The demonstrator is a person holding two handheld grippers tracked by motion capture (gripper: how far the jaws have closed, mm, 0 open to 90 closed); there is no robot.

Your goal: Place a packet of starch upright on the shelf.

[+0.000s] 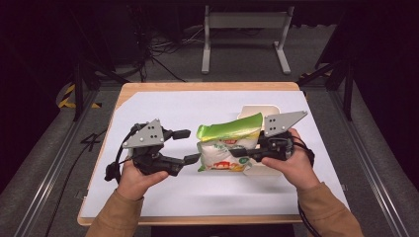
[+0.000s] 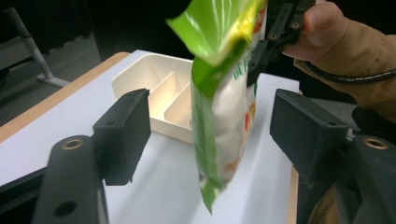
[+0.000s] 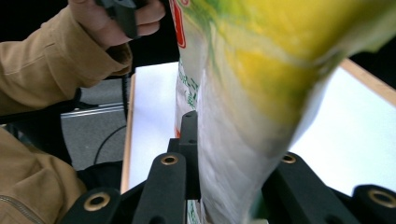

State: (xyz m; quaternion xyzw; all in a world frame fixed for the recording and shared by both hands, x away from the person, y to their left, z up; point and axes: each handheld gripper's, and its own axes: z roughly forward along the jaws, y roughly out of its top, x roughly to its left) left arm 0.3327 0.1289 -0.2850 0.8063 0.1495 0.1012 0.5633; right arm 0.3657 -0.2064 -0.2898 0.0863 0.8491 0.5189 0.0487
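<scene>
1. High view: nearest the camera, two tan sleeves come in from the bottom edge. The left hand (image 1: 134,178) holds the left gripper (image 1: 187,146), whose jaws stand wide apart with nothing between them, pointing toward the green snack bag (image 1: 228,143) and just short of its left edge. The right gripper (image 1: 241,152) has its jaws clamped on the bag, which hangs clear of the table's white sheet (image 1: 163,187), green top fold upward. Behind and under the bag sits a cream divided tray (image 1: 259,107), partly hidden.

2. Left gripper view: the two black jaws rise in the foreground, spread apart and gripping nothing. The snack bag (image 2: 224,107) hangs between them but farther off, touching neither jaw, its lower corner above the white sheet (image 2: 70,112). The right hand (image 2: 327,28) and its gripper grip the bag near the top. The tray (image 2: 154,79) lies behind the bag, its inner dividers visible.

3. Right gripper view: the jaws are pressed onto the bag (image 3: 243,107), pinching its white-and-yellow film between them. The left hand (image 3: 116,18) shows at the upper left.
</scene>
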